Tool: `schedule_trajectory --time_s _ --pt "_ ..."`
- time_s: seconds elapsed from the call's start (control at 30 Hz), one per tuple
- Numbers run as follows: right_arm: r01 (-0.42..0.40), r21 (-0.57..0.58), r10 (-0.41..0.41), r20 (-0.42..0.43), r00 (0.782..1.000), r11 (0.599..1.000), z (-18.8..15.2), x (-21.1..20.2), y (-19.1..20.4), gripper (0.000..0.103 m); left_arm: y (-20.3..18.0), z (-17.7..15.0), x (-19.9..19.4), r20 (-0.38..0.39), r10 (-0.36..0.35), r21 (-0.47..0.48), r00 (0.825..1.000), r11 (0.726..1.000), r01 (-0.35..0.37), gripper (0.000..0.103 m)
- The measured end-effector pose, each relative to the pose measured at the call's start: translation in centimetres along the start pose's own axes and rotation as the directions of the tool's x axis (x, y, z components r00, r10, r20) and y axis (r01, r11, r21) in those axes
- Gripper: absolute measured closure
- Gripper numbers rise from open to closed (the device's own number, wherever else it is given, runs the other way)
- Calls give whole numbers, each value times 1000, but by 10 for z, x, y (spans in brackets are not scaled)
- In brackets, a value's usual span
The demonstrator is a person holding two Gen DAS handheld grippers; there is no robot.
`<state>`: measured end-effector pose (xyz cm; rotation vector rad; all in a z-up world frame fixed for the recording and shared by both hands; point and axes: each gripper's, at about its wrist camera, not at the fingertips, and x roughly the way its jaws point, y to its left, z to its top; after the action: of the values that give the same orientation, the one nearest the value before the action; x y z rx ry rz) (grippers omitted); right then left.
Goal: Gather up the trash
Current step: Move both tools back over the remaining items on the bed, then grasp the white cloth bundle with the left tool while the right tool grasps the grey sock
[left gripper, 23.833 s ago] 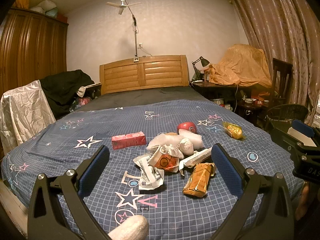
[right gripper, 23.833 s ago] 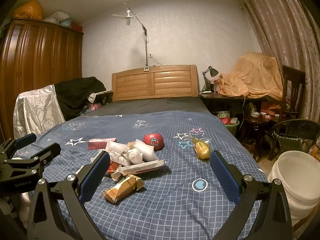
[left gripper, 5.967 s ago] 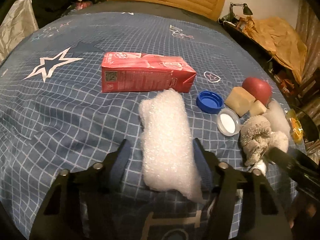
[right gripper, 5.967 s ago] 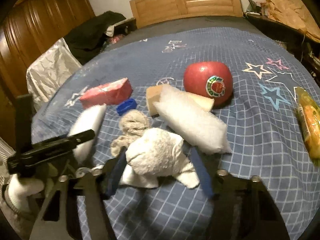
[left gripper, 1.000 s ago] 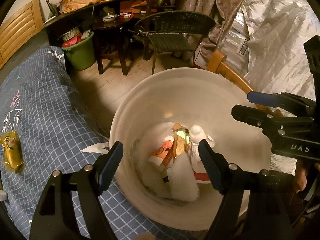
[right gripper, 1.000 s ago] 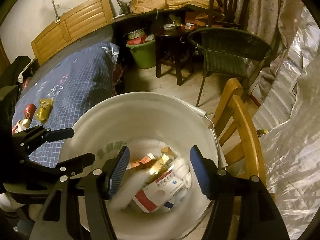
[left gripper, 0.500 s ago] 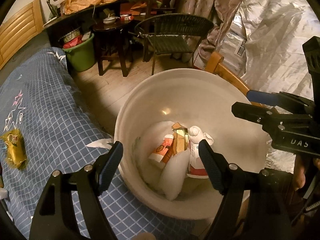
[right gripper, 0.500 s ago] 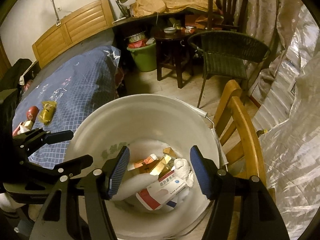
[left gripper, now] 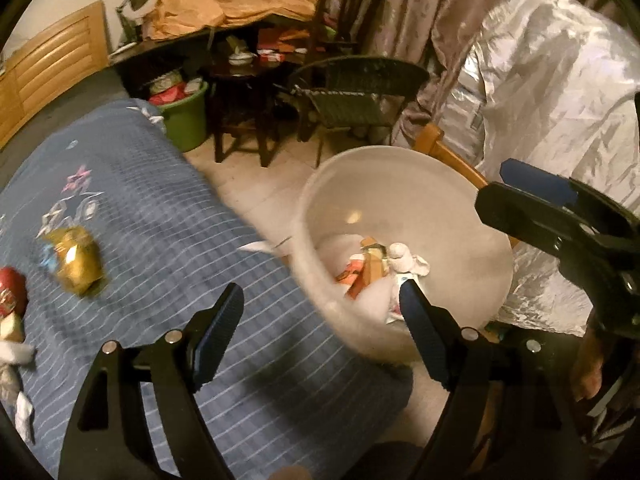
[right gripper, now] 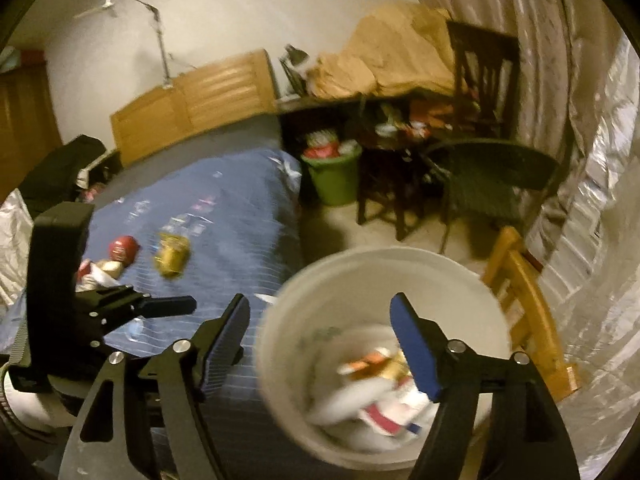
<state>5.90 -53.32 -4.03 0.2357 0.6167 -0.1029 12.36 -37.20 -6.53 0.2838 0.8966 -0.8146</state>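
Trash partly binned, more left on the bed
Both grippers, left (left gripper: 320, 320) and right (right gripper: 320, 332), empty, fingers apart, right's opening; white bucket (left gripper: 460, 208) at centre right holds wrappers; gold packet (left gripper: 76, 260) and red item (left gripper: 10, 292) remain at left

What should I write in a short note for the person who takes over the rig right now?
Left gripper: open, holding nothing, jaws opening.
Right gripper: open, holding nothing, jaws opening.
White bucket stands on the floor beside the bed; boxes, wrappers and white padding are already inside.
Left on the bed: gold wrapper, red apple, and some pale scraps at the bedspread's edge.
Next: probably go back to the bed for these.
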Motion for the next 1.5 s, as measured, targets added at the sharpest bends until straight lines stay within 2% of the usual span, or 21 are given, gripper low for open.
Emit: schedule_trajectory --time_s 0.13,0.3,0.43,0.53,0.63,0.7,0.77,0.83,0.9,0.97,1.0,1.1,1.13,1.17,1.27,1.4,1.5 --pt "-70 -20 72 64 995 997 -7 -11 49 20 37 -26 -38 57 29 -30 998 999 -27 22" --pt "-193 -59 195 26 980 979 -24 4 118 15 114 -71 -70 68 96 -139 993 987 -86 22" --pt "-290 -73 285 -68 956 954 -48 33 172 15 203 -123 -88 15 161 -270 987 951 -151 22" --pt "-335 -93 324 -117 939 938 -65 44 203 15 265 -160 -113 -1 240 -342 971 912 -226 22" --pt "-362 -123 338 -179 924 924 -80 57 231 14 315 -183 -129 -20 277 -393 961 881 -262 22" --pt "-368 -132 338 -206 919 920 -88 65 240 14 341 -191 -128 -46 262 -409 964 875 -258 22" --pt "-371 -129 338 -222 914 919 -92 71 244 14 352 -190 -121 -72 242 -399 968 882 -250 22" --pt "-373 -121 338 -240 910 920 -96 77 251 14 352 -181 -107 -91 196 -358 976 909 -215 22" --pt "-376 -124 338 -252 907 918 -98 82 252 14 351 -173 -94 -107 185 -335 977 918 -211 23" --pt "-384 -131 342 -259 903 914 -97 84 257 14 346 -166 -80 -125 179 -319 976 924 -211 31" --pt "-389 -134 346 -263 901 911 -97 85 260 14 345 -163 -74 -134 201 -314 970 920 -234 33" --pt "-401 -139 354 -275 894 905 -96 89 262 14 343 -159 -70 -124 235 -322 964 909 -263 53" --pt "-408 -140 359 -282 890 902 -96 92 265 14 344 -161 -72 -119 245 -333 962 903 -271 64" --pt "-416 -145 363 -289 886 898 -95 95 269 14 346 -164 -77 -112 239 -353 964 897 -264 67" --pt "-454 -168 391 -306 868 875 -90 106 289 14 352 -190 -102 -100 238 -385 966 886 -258 70" --pt "-518 -178 445 -332 832 837 -82 128 330 17 361 -224 -127 -101 233 -433 967 865 -254 72" --pt "-572 -155 491 -367 790 805 -78 152 367 19 370 -247 -148 -93 246 -474 965 841 -260 72"
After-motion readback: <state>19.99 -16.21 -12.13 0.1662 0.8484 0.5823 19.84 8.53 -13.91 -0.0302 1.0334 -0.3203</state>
